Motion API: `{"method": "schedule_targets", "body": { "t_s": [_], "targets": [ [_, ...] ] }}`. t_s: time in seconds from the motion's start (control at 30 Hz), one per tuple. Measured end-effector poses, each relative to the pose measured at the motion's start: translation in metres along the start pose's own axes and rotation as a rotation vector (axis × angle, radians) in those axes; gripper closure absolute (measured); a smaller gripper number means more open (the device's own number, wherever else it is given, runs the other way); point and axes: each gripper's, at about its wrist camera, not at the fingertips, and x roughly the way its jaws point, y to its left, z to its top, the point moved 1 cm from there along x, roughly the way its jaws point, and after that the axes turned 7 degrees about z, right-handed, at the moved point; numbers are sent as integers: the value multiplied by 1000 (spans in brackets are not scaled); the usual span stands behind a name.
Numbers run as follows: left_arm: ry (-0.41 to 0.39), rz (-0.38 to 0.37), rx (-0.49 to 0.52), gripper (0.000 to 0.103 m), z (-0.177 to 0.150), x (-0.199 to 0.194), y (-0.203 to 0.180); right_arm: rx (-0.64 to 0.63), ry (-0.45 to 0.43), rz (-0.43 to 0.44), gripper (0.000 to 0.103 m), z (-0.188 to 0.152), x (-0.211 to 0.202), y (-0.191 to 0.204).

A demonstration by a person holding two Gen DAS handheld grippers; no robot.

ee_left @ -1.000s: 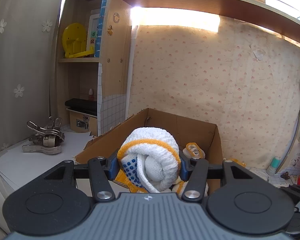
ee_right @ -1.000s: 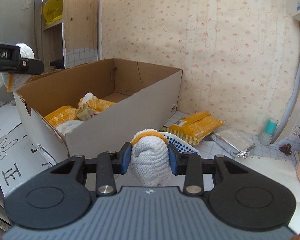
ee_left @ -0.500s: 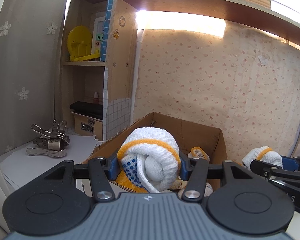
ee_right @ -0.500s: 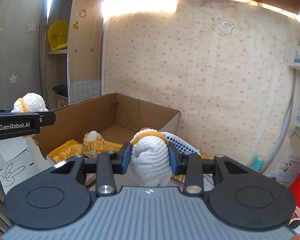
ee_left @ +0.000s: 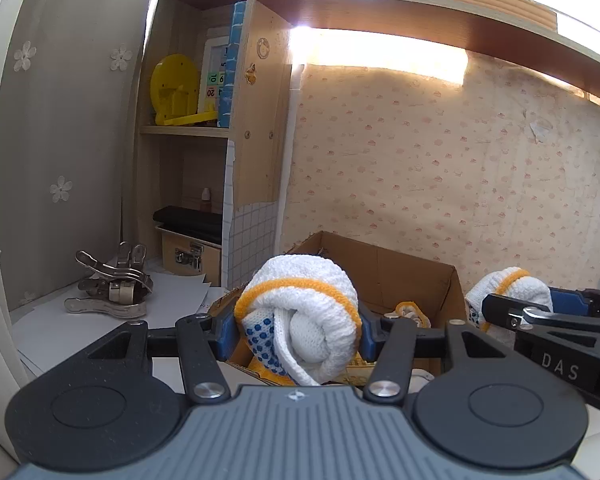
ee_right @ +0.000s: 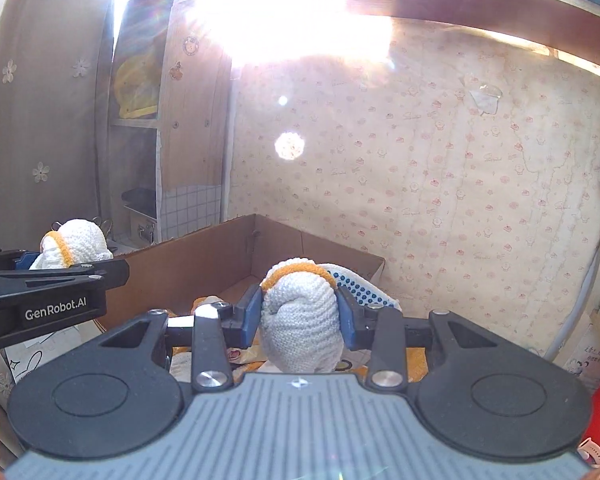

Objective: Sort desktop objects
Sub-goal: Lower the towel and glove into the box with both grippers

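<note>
Left claw (ee_left: 296, 326) is pinching a rolled white glove with an orange cuff band and blue grip dots (ee_left: 300, 316); both blue pads are pressing into the roll's sides; the roll is hanging above the near left corner of the open cardboard box (ee_left: 412, 272).

Right claw (ee_right: 299, 314) is pinching a second rolled white glove (ee_right: 300, 320), narrower in the grip; a dotted flap of this glove is trailing off to the right behind the pad; this roll is hanging over the box (ee_right: 204, 256) as well, near its right side.

In the left wrist view the right claw (ee_left: 512, 304) is showing at the right edge with its glove (ee_left: 504, 288); in the right wrist view the left claw (ee_right: 72, 258) is showing at the left edge with its glove (ee_right: 76, 242); the two are sitting side by side, apart.

Inside the box: yellow packets (ee_right: 412, 360) are lying on the floor, partly hidden.

Metal clips (ee_left: 112, 286) are lying on white paper on the table (ee_left: 60, 324), far left, beside the wooden shelf unit (ee_left: 256, 120).
</note>
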Motion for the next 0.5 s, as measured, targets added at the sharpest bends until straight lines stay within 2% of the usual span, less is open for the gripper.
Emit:
{"method": "schedule_targets", "body": {
  "t_s": [0.5],
  "targets": [
    [10, 3, 5, 46, -1, 6, 1, -24, 6, 32, 64, 5, 11, 14]
  ]
}}
